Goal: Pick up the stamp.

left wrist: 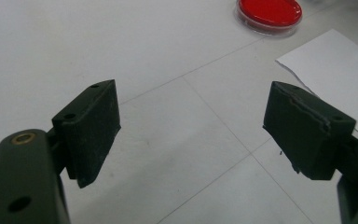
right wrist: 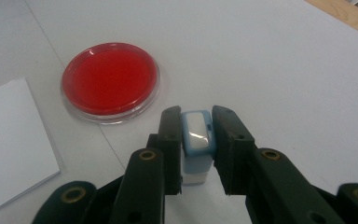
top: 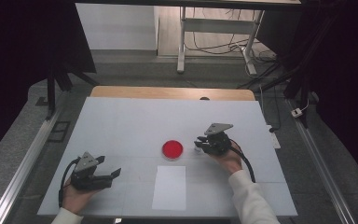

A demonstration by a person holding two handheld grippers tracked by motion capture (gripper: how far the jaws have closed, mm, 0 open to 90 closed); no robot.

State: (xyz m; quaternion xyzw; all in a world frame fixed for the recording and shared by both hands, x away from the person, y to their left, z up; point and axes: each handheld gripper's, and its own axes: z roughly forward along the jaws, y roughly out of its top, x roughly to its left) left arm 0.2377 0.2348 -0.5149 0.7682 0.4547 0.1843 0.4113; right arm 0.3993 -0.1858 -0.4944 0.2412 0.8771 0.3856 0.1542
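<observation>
The right gripper point(right wrist: 195, 128) is clamped on a small light-blue stamp point(right wrist: 196, 133), which stands upright on the white table point(right wrist: 284, 60) between its pads. Just beyond its tip, to the left in its own view, lies a round red dish point(right wrist: 110, 79), with a white paper sheet point(right wrist: 9, 135) further left. The left gripper point(left wrist: 191, 126) hovers well apart, jaws spread, holding nothing.

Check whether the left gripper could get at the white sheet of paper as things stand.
Probably yes. The left gripper is open and holds nothing, the paper lies just beside its jaws, and nothing stands between them.
</observation>
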